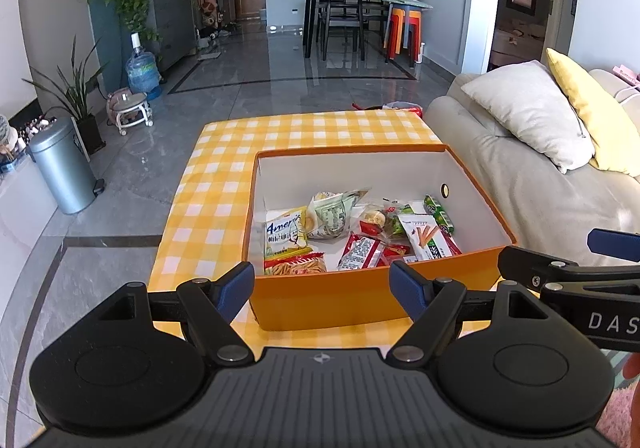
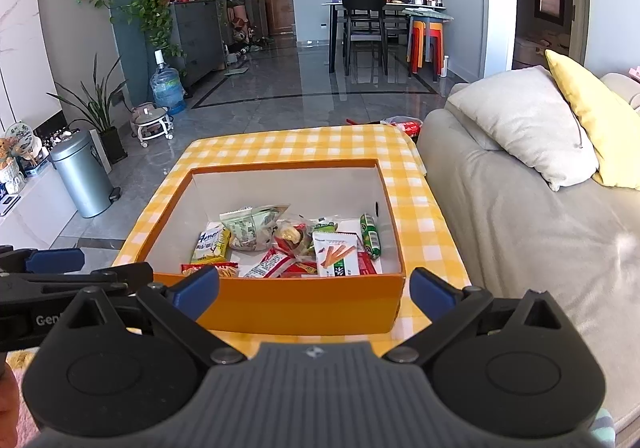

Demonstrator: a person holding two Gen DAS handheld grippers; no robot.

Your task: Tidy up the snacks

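An orange box [image 1: 476, 254] with a white inside stands on the yellow checked tablecloth [image 1: 208, 208]. Several snack packets [image 1: 352, 226] lie in its near half, among them a yellow "Ameri" bag [image 1: 286, 234] and a white packet with orange sticks [image 1: 426, 238]. My left gripper [image 1: 322, 288] hangs open just before the box's near wall, nothing between its blue pads. In the right wrist view the same box [image 2: 280, 165] and packets [image 2: 296, 244] show, and my right gripper [image 2: 314, 288] stands wide open and empty before the near wall. Each gripper shows at the edge of the other's view.
A grey sofa [image 2: 520, 232] with a white cushion [image 2: 520, 120] and a yellow cushion [image 2: 592, 120] borders the table on the right. A metal bin [image 2: 82, 172] stands on the floor at left. More packets [image 2: 404, 124] lie beyond the table's far edge.
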